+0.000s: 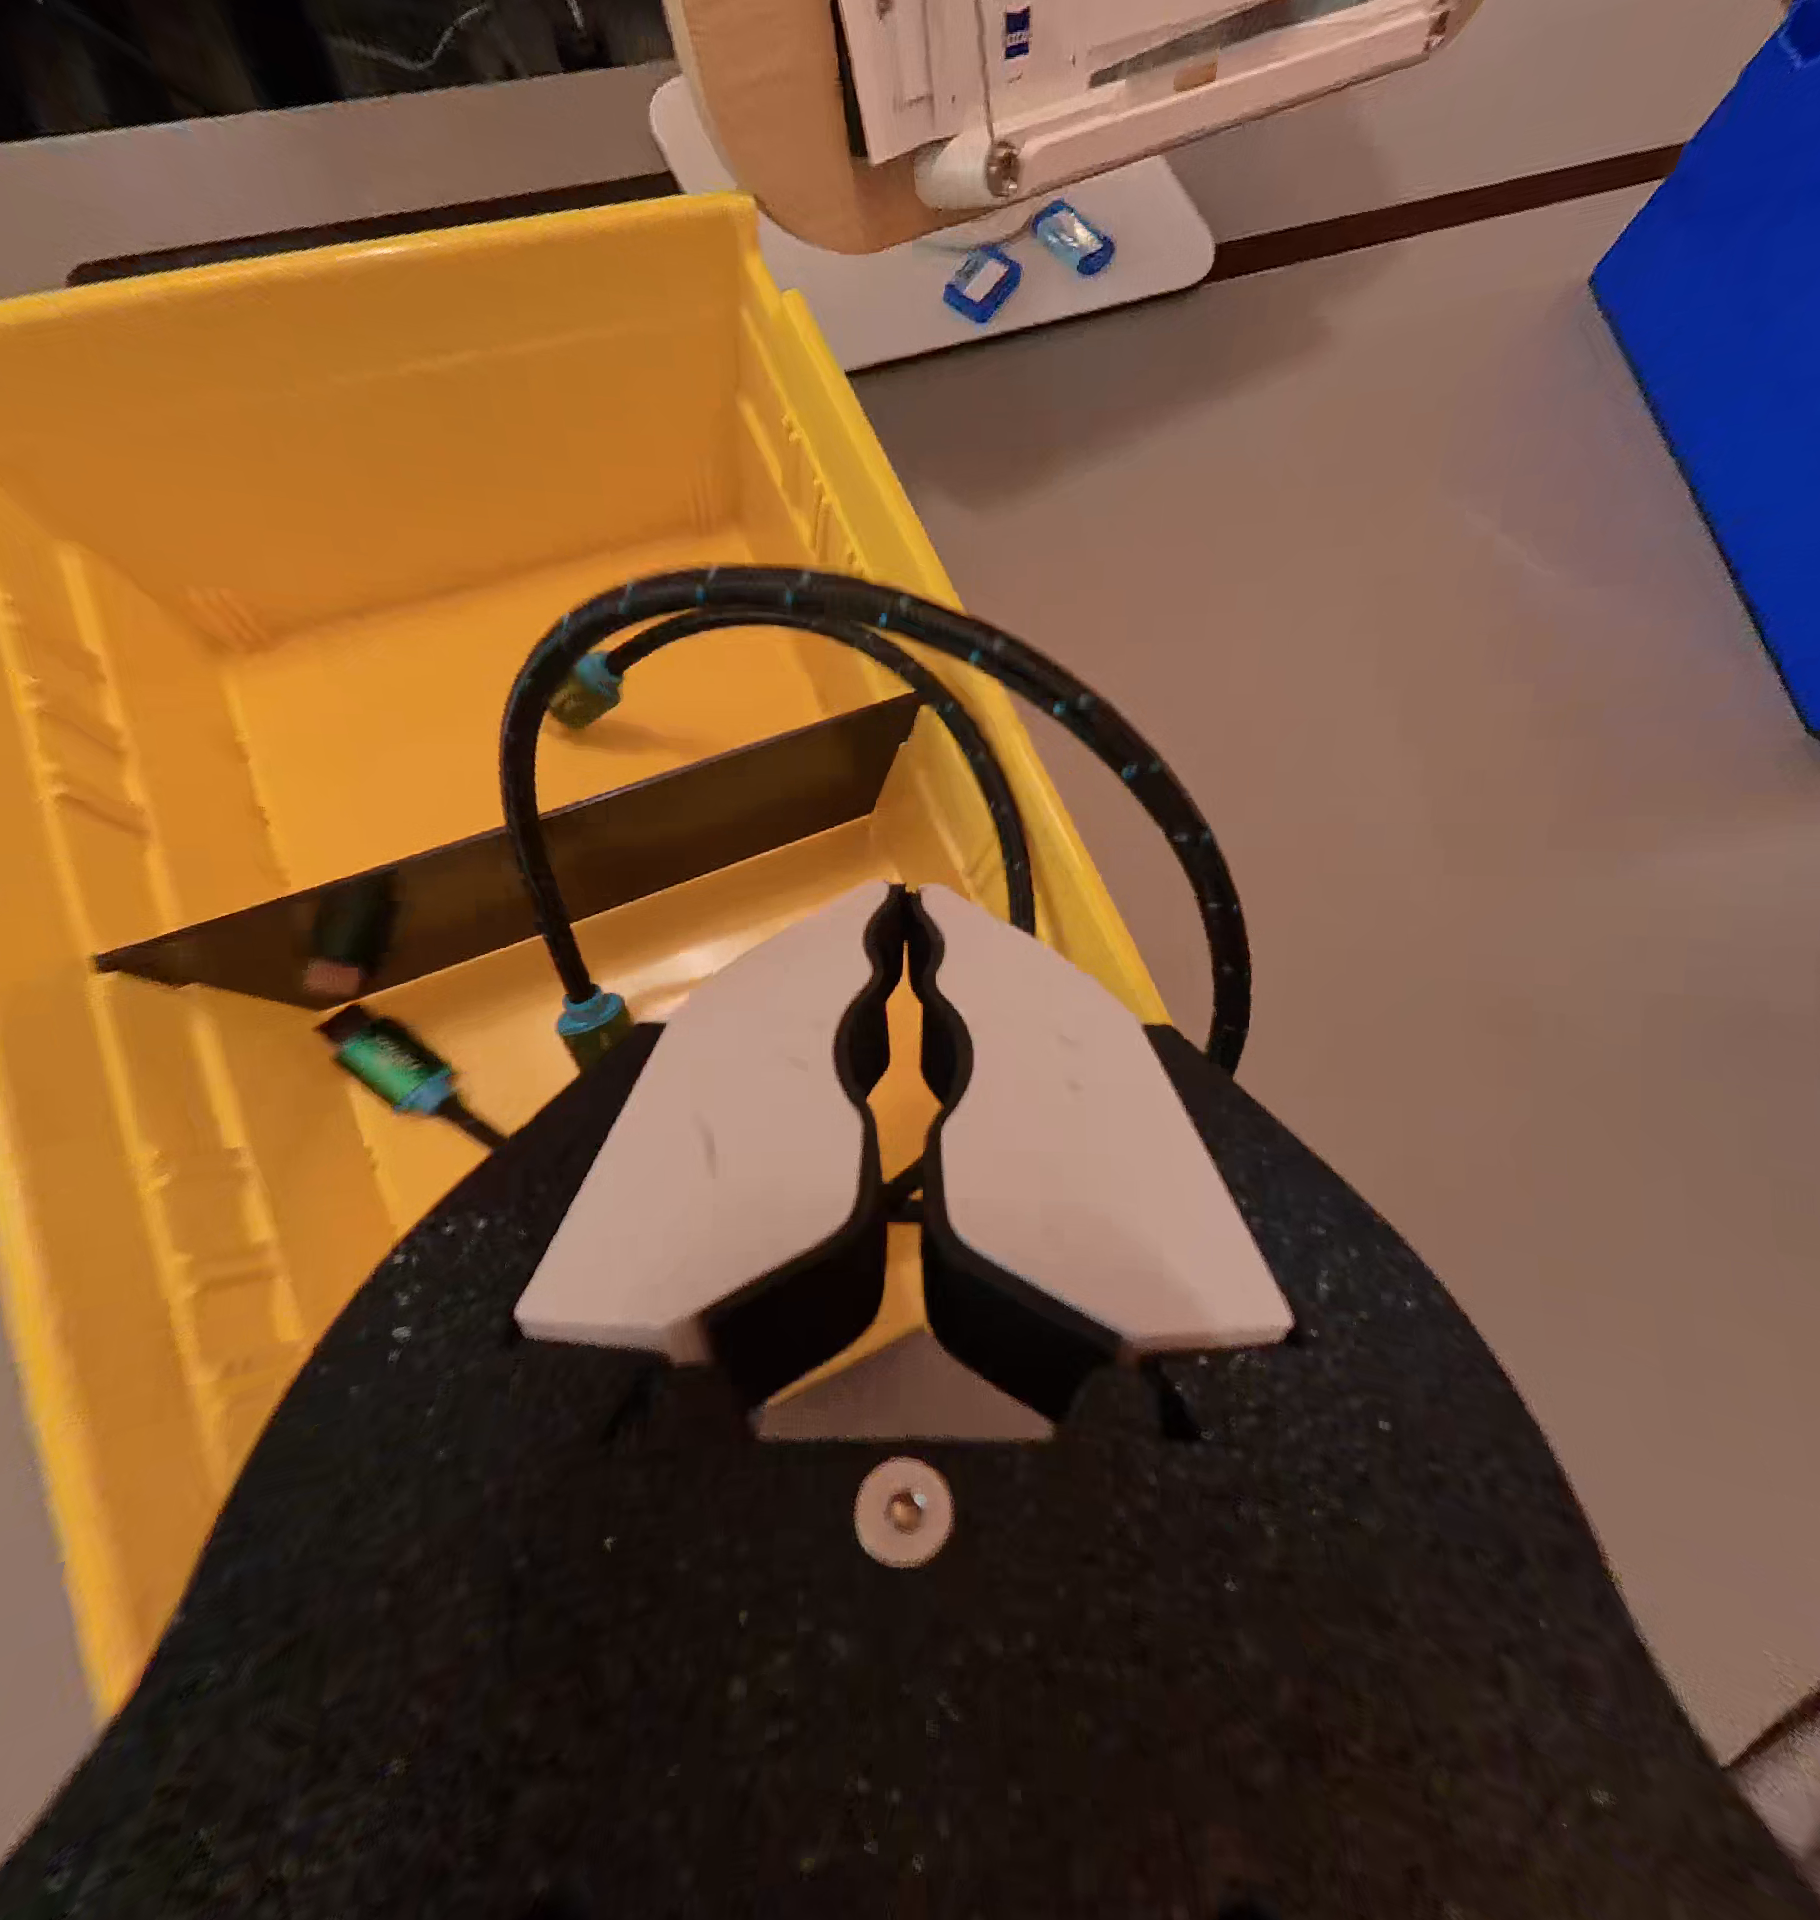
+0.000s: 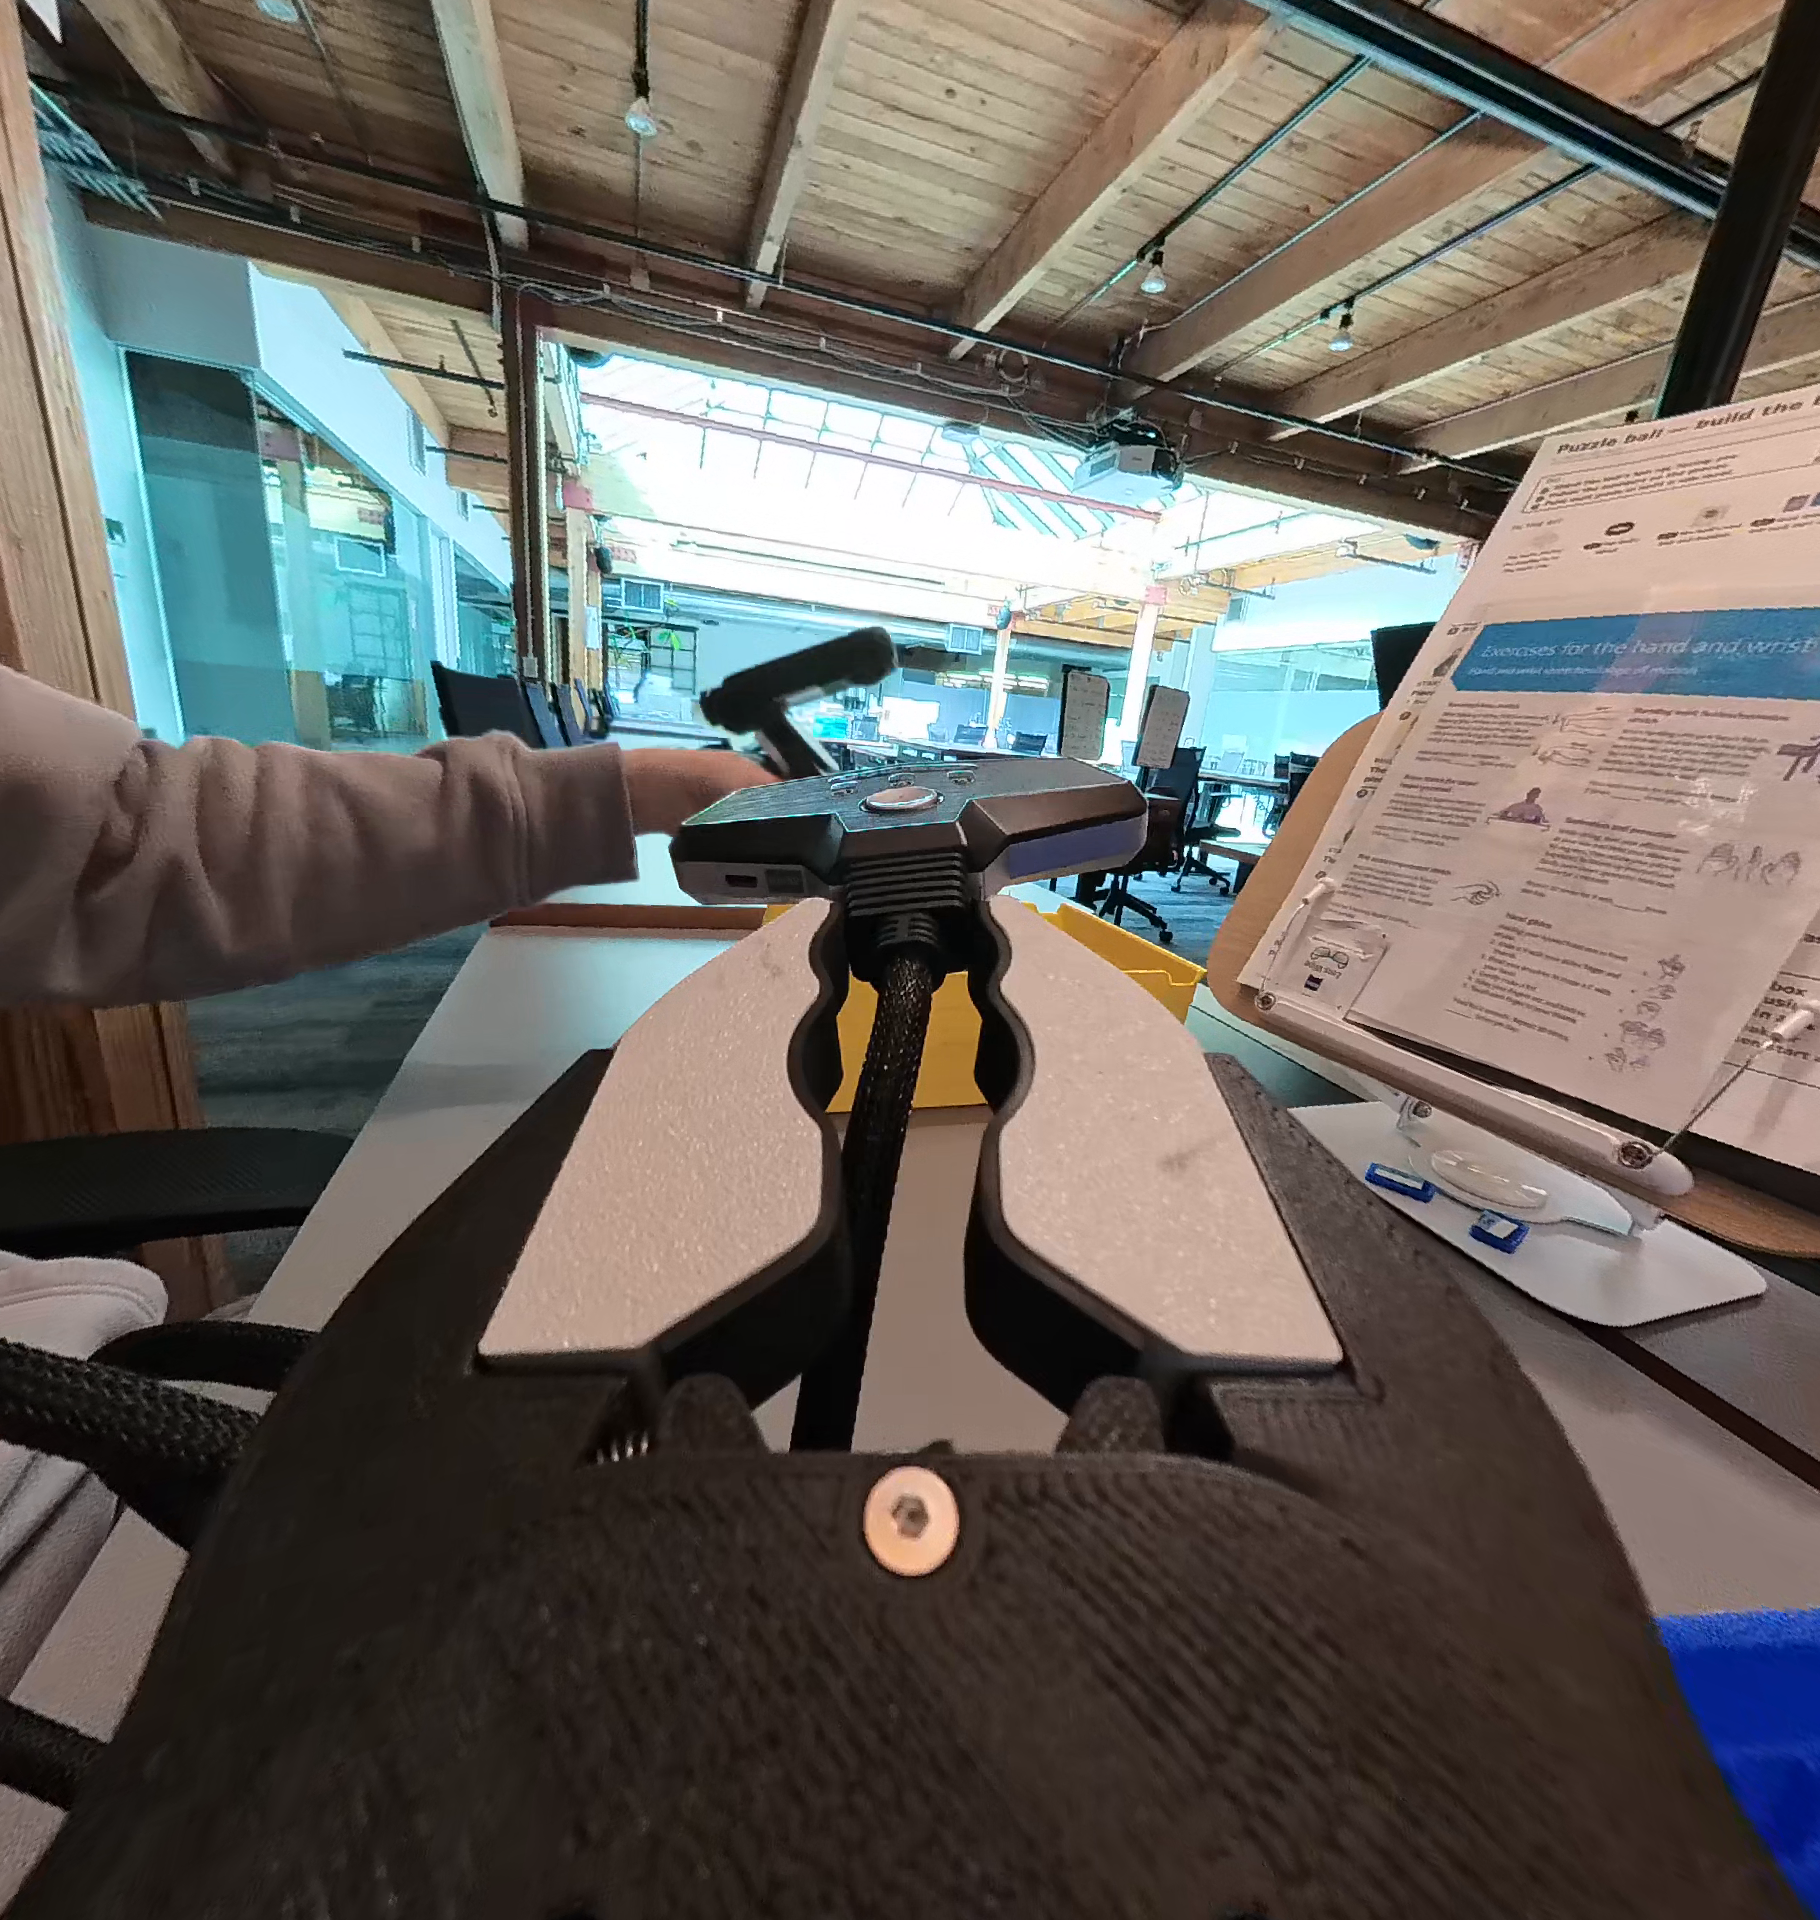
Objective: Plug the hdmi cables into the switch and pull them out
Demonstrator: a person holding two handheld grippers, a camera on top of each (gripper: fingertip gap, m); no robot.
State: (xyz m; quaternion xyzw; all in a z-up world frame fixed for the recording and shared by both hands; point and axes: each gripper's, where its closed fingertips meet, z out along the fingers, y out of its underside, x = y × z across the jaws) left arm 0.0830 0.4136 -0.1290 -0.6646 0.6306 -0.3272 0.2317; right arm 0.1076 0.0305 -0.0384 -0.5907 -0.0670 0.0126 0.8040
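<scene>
In the right wrist view my right gripper (image 2: 901, 925) is shut on the black braided cable (image 2: 885, 1091) just below the black HDMI switch (image 2: 906, 821), holding the switch up in the air. In the left wrist view my left gripper (image 1: 906, 899) is shut, tips touching, over the near compartment of a yellow bin (image 1: 366, 416). Whether it pinches a cable I cannot tell. Black braided HDMI cables (image 1: 989, 644) arc over the bin. A green plug (image 1: 392, 1060) and a second plug (image 1: 589, 1023) lie in the near compartment, and a third plug (image 1: 584, 691) lies in the far one.
A black divider (image 1: 594, 842) splits the bin. A blue bin (image 1: 1758, 416) stands at the right and a document stand (image 1: 989, 104) with printed sheets behind. In the right wrist view a sleeved arm (image 2: 262, 831) reaches across at the left, and the stand (image 2: 1560, 831) is on the right.
</scene>
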